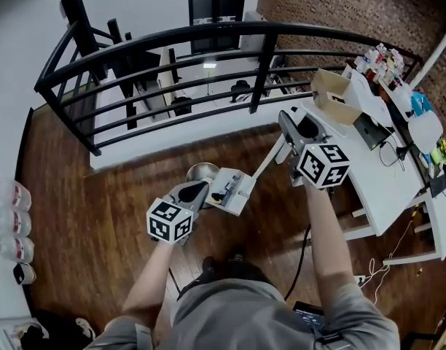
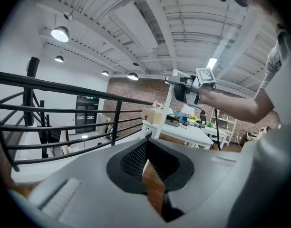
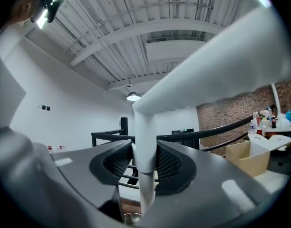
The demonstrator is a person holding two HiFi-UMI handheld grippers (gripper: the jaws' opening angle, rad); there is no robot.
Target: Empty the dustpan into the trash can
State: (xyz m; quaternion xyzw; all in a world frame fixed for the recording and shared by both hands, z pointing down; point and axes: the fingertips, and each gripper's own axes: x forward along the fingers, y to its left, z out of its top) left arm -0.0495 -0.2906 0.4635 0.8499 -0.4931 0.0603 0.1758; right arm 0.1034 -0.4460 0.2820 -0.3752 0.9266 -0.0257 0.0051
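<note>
Right gripper (image 1: 288, 131) clamped the long white handle (image 1: 270, 159) of the white plastic dustpan (image 1: 230, 189), whose axis slanted down-left from the jaws. The pan hung just beside the round steel trash can (image 1: 200, 171). Left gripper (image 1: 196, 192), jaws together and empty, was nearer the can.

Head view looks steeply down on left gripper (image 1: 200, 189), right gripper (image 1: 290, 126) and railing (image 1: 208, 39). Left gripper view faces the right gripper and table (image 2: 183, 133). Right gripper view, close behind the handle (image 3: 145, 127), faces the railing; all 3 share it.
</note>
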